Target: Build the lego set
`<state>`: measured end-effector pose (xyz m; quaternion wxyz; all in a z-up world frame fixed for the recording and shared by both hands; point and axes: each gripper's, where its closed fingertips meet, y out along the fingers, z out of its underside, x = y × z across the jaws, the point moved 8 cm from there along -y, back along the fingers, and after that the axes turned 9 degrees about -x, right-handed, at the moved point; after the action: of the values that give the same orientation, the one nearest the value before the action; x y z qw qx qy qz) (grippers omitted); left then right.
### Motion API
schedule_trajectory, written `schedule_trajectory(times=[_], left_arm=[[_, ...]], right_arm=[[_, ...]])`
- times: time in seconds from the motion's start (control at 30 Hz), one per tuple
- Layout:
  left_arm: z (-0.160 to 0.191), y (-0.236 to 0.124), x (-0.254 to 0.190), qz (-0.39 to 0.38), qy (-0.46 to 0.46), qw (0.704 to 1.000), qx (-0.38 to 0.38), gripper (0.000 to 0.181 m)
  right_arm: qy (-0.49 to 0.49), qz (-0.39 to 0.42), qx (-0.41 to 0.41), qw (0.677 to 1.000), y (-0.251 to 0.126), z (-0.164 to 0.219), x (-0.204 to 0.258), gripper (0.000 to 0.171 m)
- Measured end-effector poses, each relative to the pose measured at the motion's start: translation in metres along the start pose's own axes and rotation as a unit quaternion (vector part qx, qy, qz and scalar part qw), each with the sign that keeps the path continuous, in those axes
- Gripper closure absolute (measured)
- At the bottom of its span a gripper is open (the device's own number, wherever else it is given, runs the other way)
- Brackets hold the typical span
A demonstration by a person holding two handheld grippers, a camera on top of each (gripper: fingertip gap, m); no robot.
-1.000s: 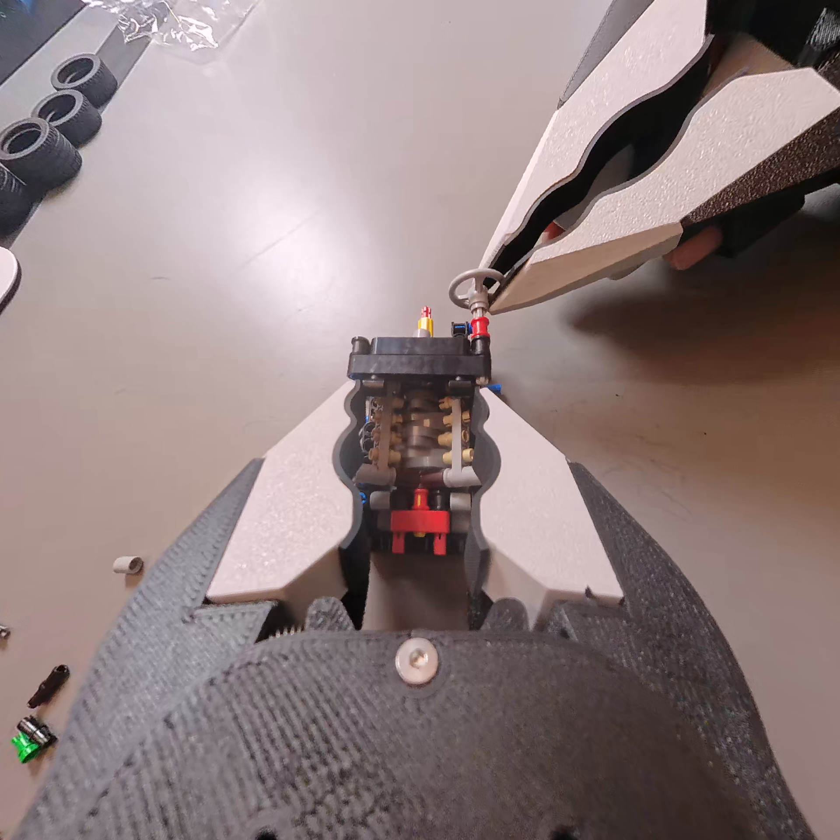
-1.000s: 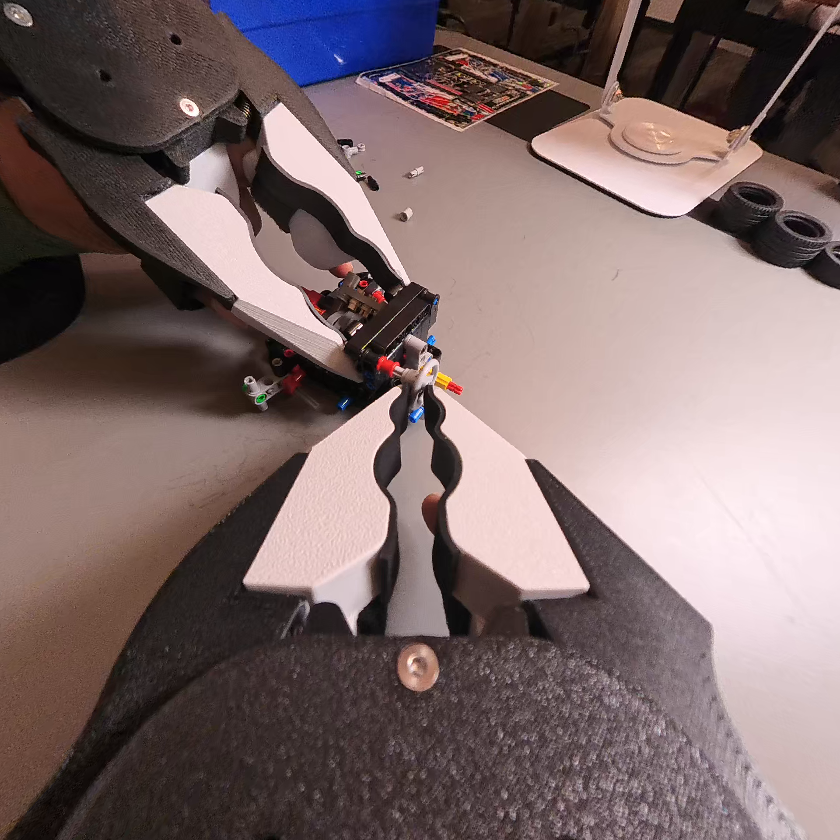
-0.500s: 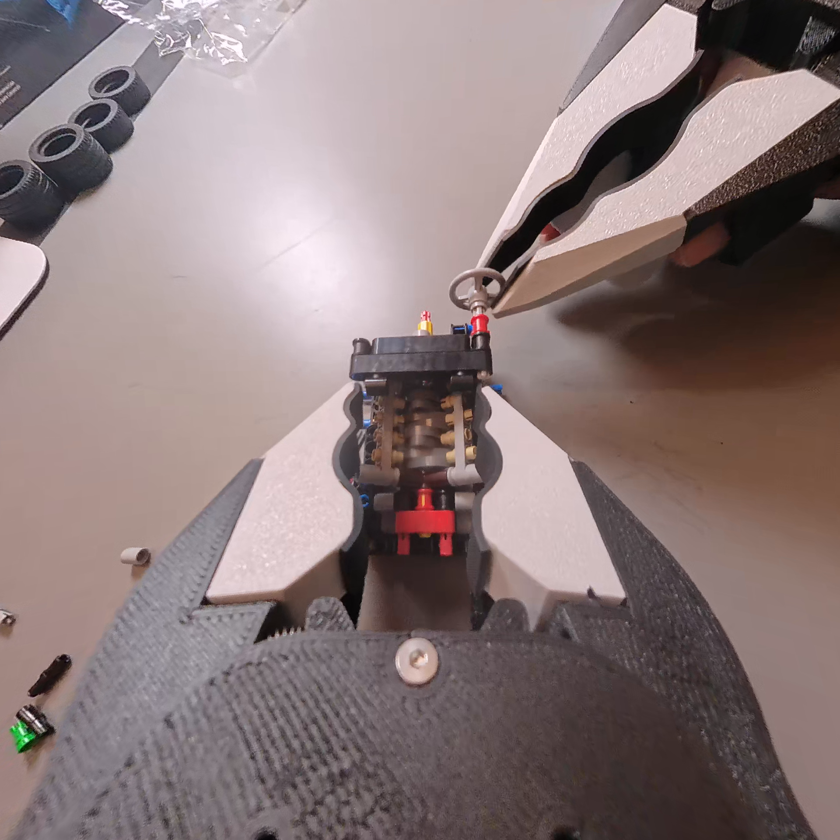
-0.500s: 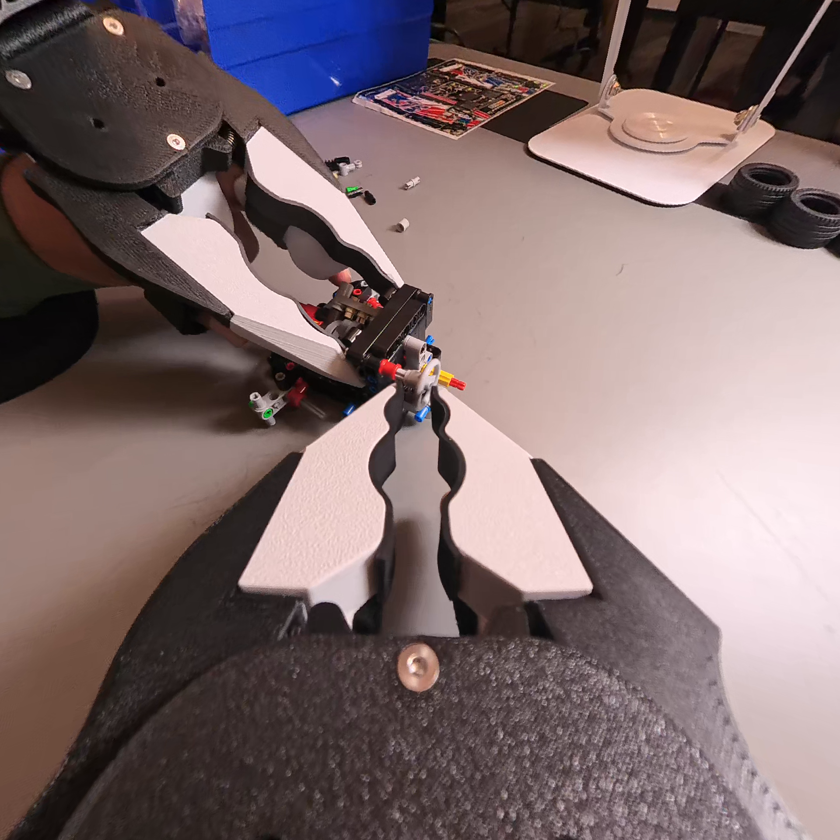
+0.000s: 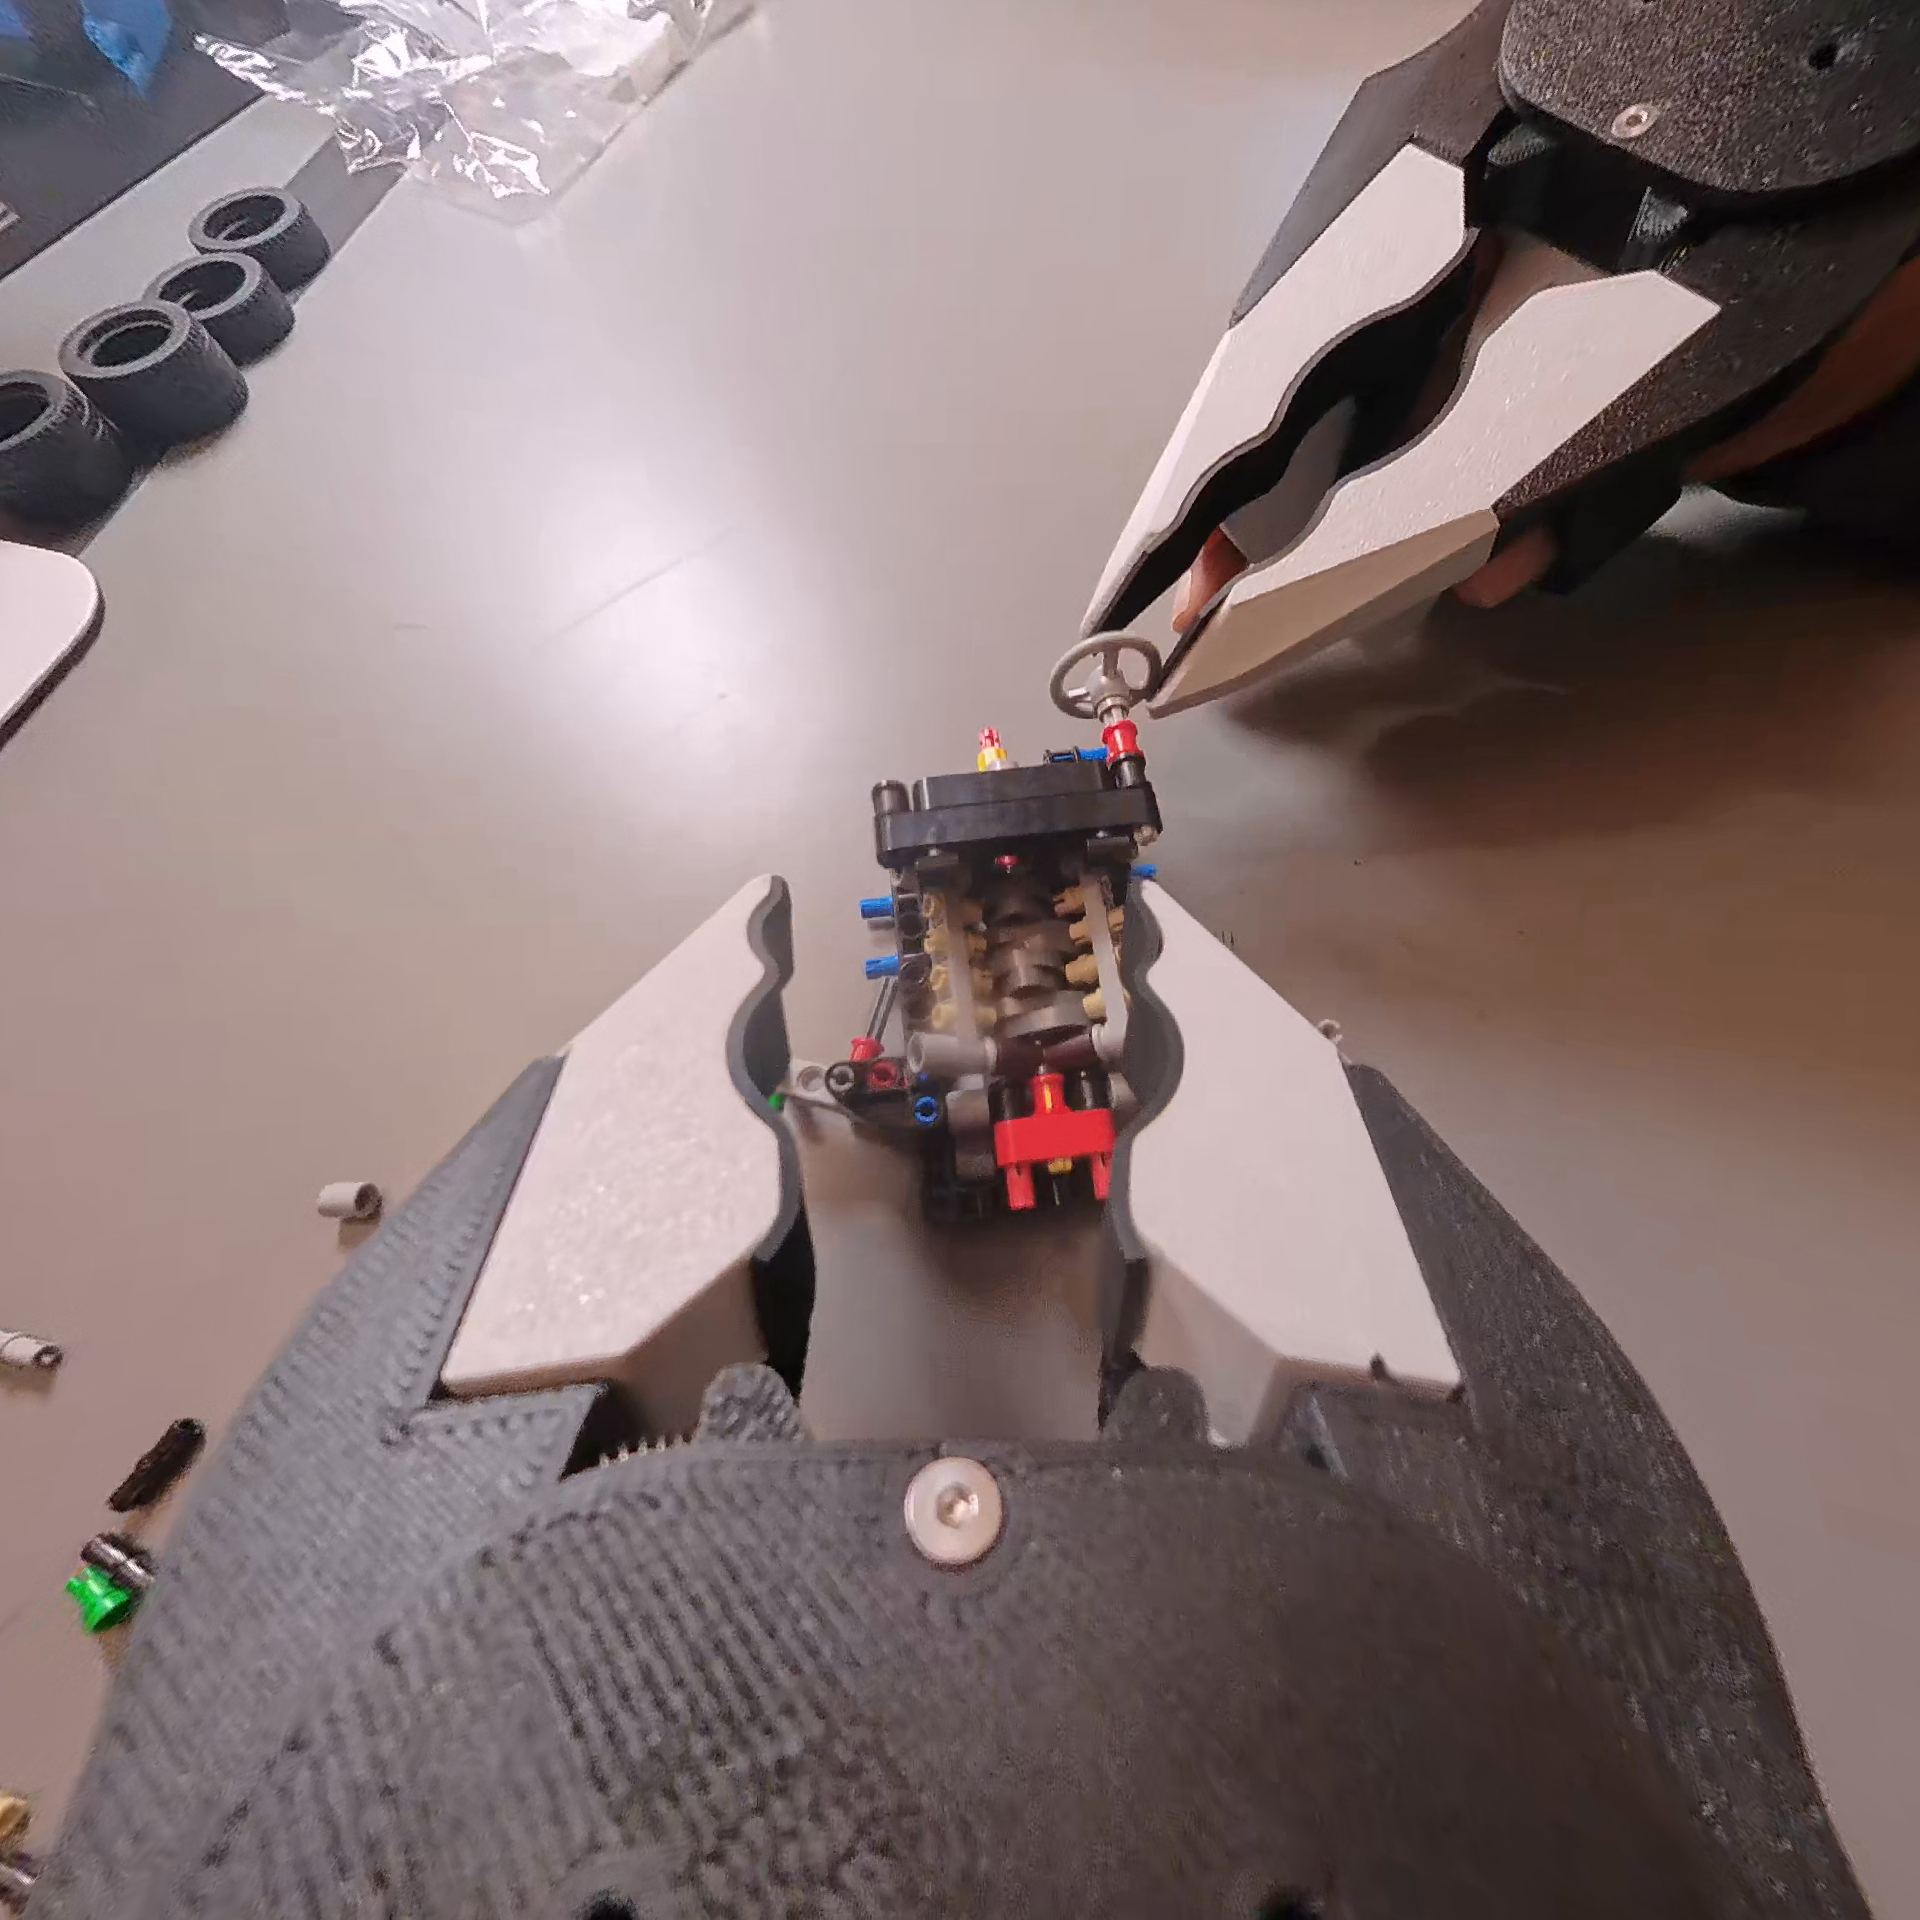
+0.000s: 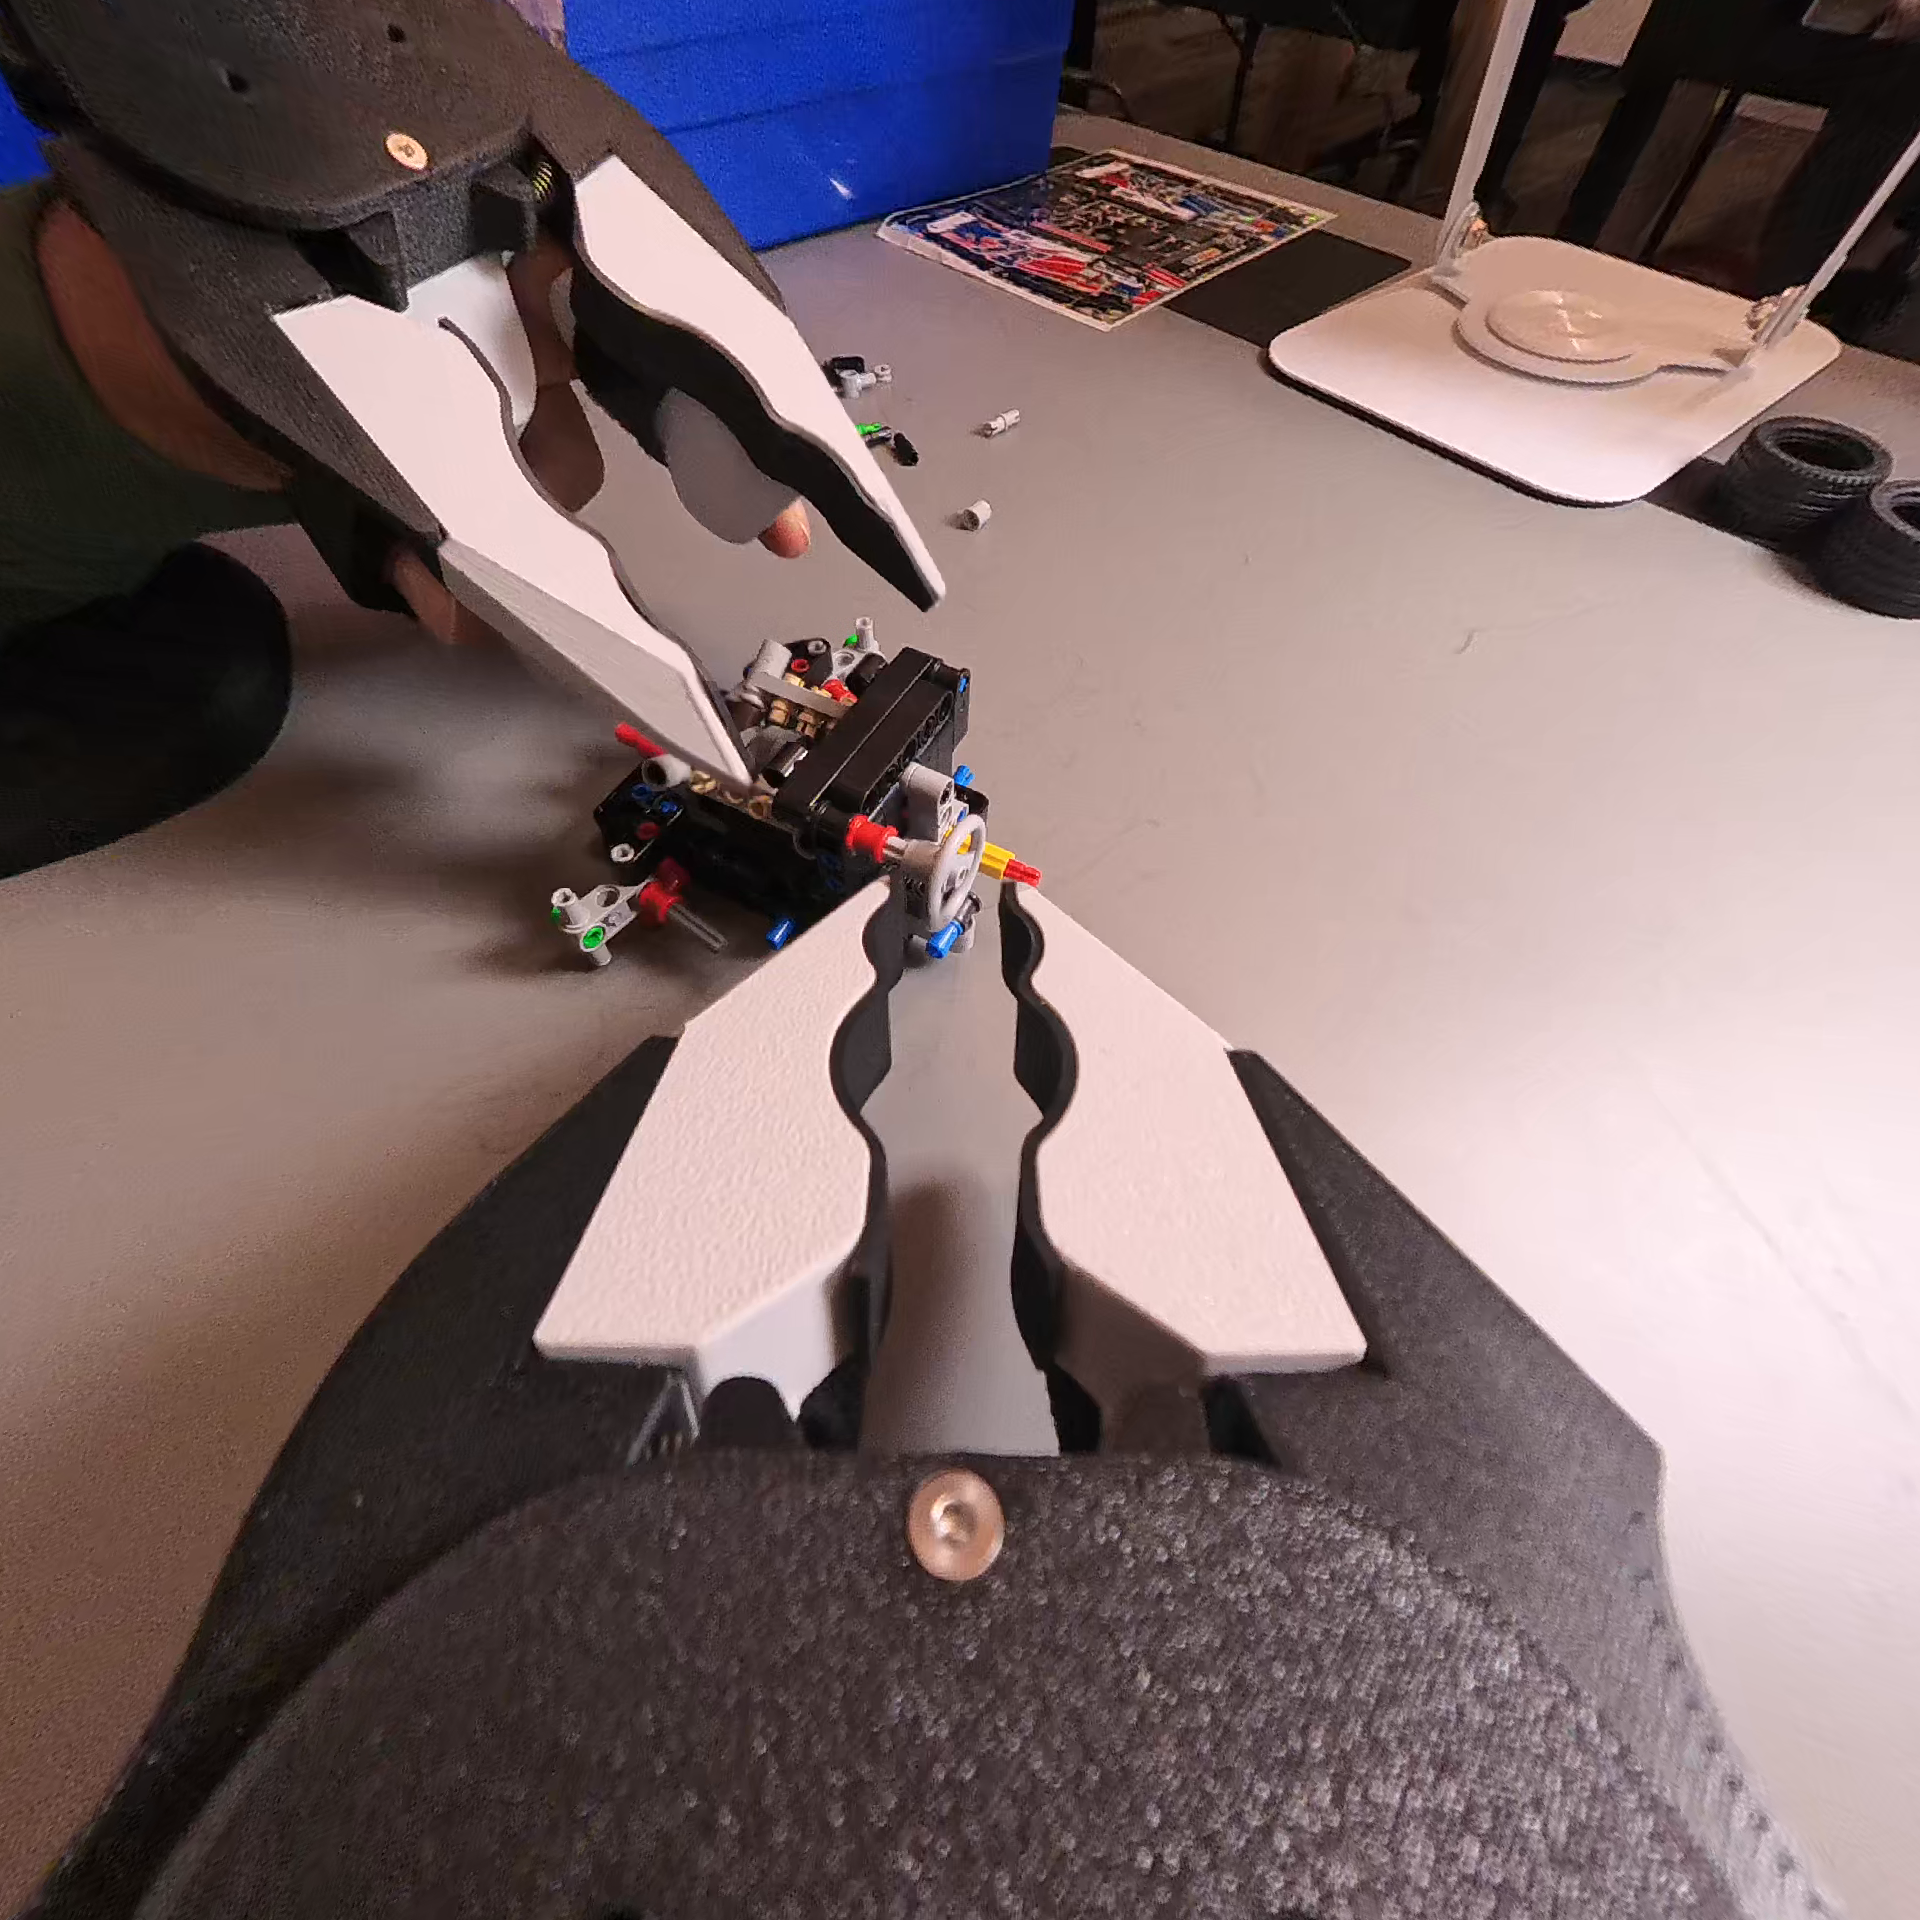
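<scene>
The Lego assembly [image 5: 1013, 977], a black frame with tan and grey engine parts and a red piece at its near end, rests on the grey table [image 5: 623, 623]. A grey steering wheel [image 5: 1103, 675] on a red-collared axle sticks out of its far corner. My left gripper [image 5: 956, 894] is open around the assembly; its left finger stands clear and its right finger lies against the side. My right gripper [image 6: 948, 888] is open, with its tips on either side of the steering wheel [image 6: 956, 862]. The left gripper also shows in the right wrist view [image 6: 840, 688], above the assembly [image 6: 831, 769].
Black tyres [image 5: 156, 364] and a clear plastic bag [image 5: 468, 94] lie at the far left. Small loose parts [image 5: 348, 1200] lie left of my left gripper. A white stand base [image 6: 1558, 364], an instruction booklet [image 6: 1101, 229] and a blue bin [image 6: 831, 94] stand beyond the assembly. The gap from one gripper's tips to the other's is roughly 6 cm.
My left gripper has opened and let go of the assembly, which now sits on the table. My right gripper has opened slightly around the steering wheel.
</scene>
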<state>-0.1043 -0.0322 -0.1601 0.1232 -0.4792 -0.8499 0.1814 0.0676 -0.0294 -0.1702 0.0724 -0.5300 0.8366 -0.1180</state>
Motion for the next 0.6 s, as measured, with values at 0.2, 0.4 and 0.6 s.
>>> schedule_trajectory(times=[0.2,0.4,0.6], left_arm=[[0.004,0.0,-0.003,0.012,-0.011,1.0,-0.006,0.121],[0.004,0.011,-0.011,-0.011,0.028,1.0,0.008,0.13],[0.005,0.016,-0.013,-0.041,0.038,0.998,0.014,0.13]], right_arm=[[-0.006,-0.005,0.004,1.0,0.002,0.0,0.006,0.152],[-0.006,0.001,0.008,1.0,0.006,-0.001,0.013,0.146],[-0.008,0.016,0.014,1.0,0.007,-0.002,0.018,0.137]])
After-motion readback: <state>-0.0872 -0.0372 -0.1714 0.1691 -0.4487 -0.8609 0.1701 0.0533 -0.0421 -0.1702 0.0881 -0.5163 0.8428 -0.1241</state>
